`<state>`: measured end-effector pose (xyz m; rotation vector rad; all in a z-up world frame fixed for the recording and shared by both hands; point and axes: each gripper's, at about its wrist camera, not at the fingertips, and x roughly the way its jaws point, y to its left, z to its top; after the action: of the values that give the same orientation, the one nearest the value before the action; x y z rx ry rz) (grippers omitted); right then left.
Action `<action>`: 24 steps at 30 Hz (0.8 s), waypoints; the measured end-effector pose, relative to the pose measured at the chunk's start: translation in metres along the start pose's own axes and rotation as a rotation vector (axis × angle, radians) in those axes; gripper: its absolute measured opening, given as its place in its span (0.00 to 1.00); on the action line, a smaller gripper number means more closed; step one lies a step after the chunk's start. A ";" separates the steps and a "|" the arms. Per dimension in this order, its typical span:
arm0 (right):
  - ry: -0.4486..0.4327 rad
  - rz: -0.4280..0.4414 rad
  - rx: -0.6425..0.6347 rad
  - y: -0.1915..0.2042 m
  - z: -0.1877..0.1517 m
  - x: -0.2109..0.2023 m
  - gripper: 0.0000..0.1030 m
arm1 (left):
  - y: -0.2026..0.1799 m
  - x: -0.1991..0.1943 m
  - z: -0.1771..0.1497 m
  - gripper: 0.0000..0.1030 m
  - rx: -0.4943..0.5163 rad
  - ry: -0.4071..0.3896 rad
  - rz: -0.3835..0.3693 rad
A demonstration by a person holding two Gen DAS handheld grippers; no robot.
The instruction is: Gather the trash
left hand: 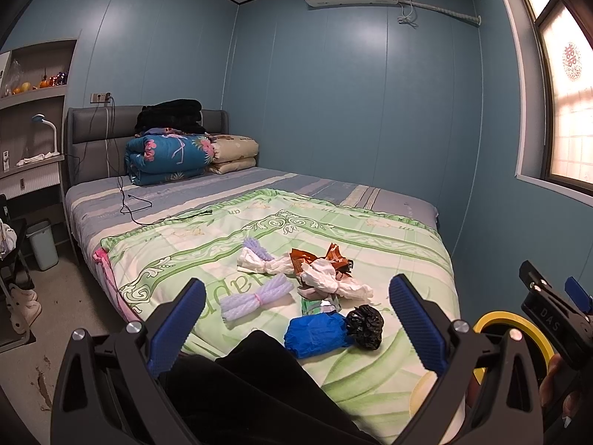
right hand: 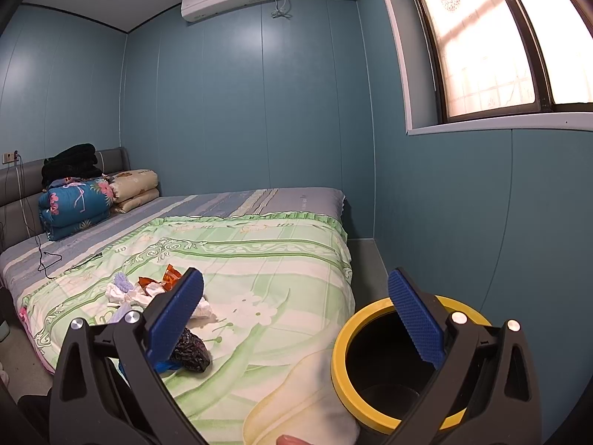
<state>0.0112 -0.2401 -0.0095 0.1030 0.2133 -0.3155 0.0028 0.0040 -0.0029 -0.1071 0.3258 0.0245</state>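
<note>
On bed [left hand: 229, 222], purple foam bundle [left hand: 255, 296] lies crosswise, L-R.

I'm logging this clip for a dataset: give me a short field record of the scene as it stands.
place: bedroom, bed with green quilt
trash on quilt: blue bag, black bag, white paper, orange wrapper, purple foam nets
bin: black, yellow rim, at the bed's near right corner
left gripper: open, holds nothing
right gripper: open, holds nothing
collected: bin looks empty as far as visible
</note>
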 end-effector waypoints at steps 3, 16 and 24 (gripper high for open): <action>0.005 0.003 0.003 -0.001 -0.002 0.002 0.93 | 0.001 0.001 0.002 0.93 -0.004 -0.003 0.002; -0.023 0.063 -0.024 0.002 -0.009 0.017 0.93 | 0.032 0.036 0.005 0.93 -0.042 0.071 0.049; 0.019 0.176 -0.091 0.021 -0.024 0.037 0.93 | 0.053 0.076 -0.004 0.93 -0.026 0.191 -0.012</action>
<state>0.0477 -0.2278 -0.0393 0.0349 0.2351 -0.1294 0.0710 0.0569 -0.0366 -0.1370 0.5158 0.0069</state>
